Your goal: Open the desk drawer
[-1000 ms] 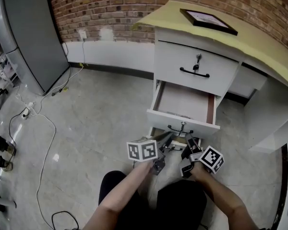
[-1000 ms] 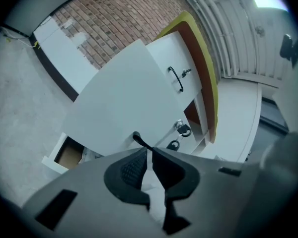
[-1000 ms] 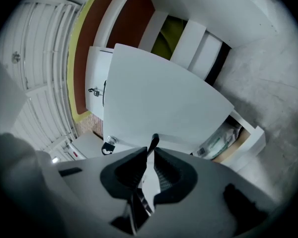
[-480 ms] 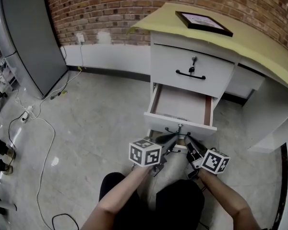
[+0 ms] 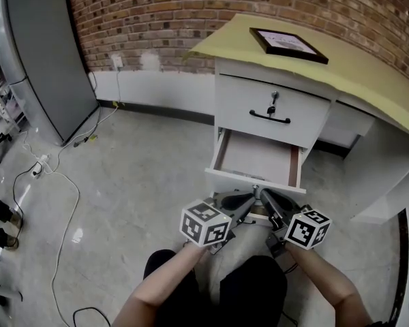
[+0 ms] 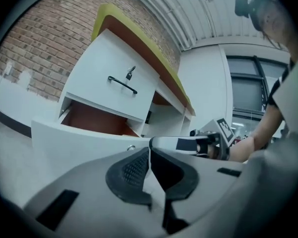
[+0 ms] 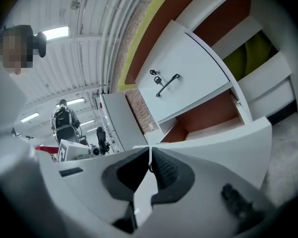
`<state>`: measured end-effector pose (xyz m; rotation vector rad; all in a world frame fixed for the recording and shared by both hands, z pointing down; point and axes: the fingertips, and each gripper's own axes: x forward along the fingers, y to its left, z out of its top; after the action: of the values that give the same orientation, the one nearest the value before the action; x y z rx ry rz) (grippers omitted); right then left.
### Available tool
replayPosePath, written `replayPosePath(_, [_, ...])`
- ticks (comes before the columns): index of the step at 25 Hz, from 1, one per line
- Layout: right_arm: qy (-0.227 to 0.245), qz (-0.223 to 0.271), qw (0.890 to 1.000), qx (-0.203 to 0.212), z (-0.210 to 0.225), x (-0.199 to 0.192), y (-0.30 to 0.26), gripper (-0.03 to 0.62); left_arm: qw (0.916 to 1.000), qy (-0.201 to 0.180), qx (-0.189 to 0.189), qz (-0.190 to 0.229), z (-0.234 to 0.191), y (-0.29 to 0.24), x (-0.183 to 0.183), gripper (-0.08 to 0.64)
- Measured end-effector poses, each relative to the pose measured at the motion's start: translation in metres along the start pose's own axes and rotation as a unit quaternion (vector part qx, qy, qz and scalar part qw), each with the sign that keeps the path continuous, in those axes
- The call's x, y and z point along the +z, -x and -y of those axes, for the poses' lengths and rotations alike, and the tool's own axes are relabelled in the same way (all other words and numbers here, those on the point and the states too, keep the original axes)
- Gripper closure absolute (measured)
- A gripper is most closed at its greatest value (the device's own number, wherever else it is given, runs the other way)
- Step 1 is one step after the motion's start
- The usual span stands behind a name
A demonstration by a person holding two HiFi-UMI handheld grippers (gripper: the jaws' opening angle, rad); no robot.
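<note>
Drawer [image 5: 255, 157] open. Left tool [image 6: 149, 151]: jaws have just been closing, now together, nothing between. Right tool [image 7: 150, 150]: jaws together, empty. Both near drawer front.

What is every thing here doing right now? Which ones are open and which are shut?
top drawer: shut, key in its lock.
lower drawer: pulled open, nothing seen inside.
left gripper: jaws have just been closing, now together, nothing between them.
right gripper: jaws together, nothing between them.
picture frame: lying flat on the desk top.
</note>
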<state>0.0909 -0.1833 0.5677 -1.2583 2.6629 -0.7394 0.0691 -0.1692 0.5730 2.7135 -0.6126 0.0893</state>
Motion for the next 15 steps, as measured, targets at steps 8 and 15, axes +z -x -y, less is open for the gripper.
replayPosePath(8, [0.03,0.01,0.999,-0.005,-0.005,0.022,-0.004,0.571,0.9991,-0.033,-0.003,0.027,0.009,-0.004,0.038,0.548])
replayPosePath(15, [0.043,0.01,0.999,-0.009,-0.004,0.024,-0.002,0.571,0.9988,-0.041,0.004,0.025,0.005,-0.005,0.04,0.549])
